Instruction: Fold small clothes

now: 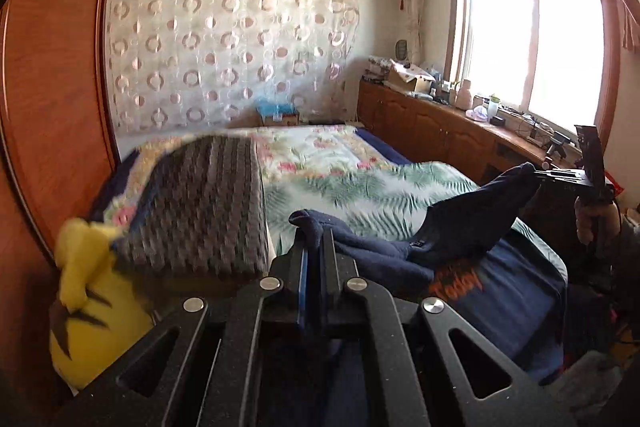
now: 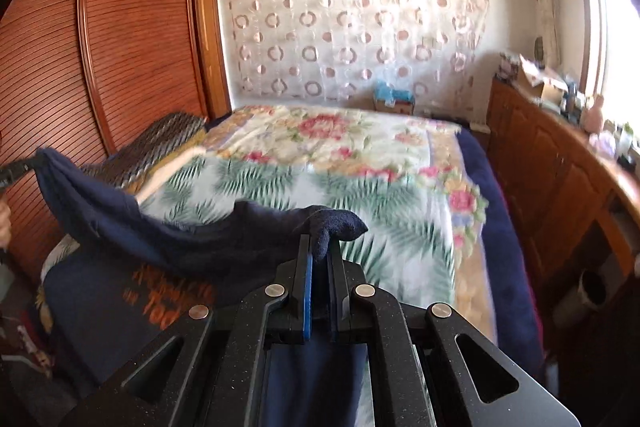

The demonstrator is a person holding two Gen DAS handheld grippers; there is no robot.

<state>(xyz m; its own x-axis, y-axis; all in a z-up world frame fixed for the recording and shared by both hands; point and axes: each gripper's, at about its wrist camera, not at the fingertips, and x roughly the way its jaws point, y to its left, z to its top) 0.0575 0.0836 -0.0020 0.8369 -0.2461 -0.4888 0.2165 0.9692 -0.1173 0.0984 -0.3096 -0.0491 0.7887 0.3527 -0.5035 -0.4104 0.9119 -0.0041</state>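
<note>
Left wrist view, tool: I am seeing the left gripper point(image 1: 314, 239) with its jaws pressed together on a bunched corner of the navy garment point(image 1: 452, 227); no gap is showing beyond the cloth.
Left wrist view, garment: it is hanging stretched between my two tools above the near end of the bed point(image 1: 352, 163), its long axis running from lower centre up to the right.
Left wrist view, other tool: the right gripper point(image 1: 540, 174) is showing at the far right, side-on, nipping the opposite corner, which is lifted higher than mine.
Left wrist view, only here: a yellow plush toy point(image 1: 92, 291) is lying at lower left beside a grey patterned pillow point(image 1: 200, 203); the window point(image 1: 532, 39) is glaring over a cluttered wooden cabinet point(image 1: 440, 123).
Right wrist view, tool: the right gripper point(image 2: 320, 247) is clamping a thick navy fold, jaws parted only by the cloth's thickness.
Right wrist view, garment: the navy garment point(image 2: 160, 227) is running from my fingers up and left, sagging in the middle, with orange lettering point(image 2: 172, 299) showing on the panel hanging below.
Right wrist view, other tool: the left gripper point(image 2: 16, 169) is barely entering at the left edge, touching the far corner; I cannot tell its opening from here.
Right wrist view, only here: the slatted wardrobe door point(image 2: 132, 27) is filling the left side.
</note>
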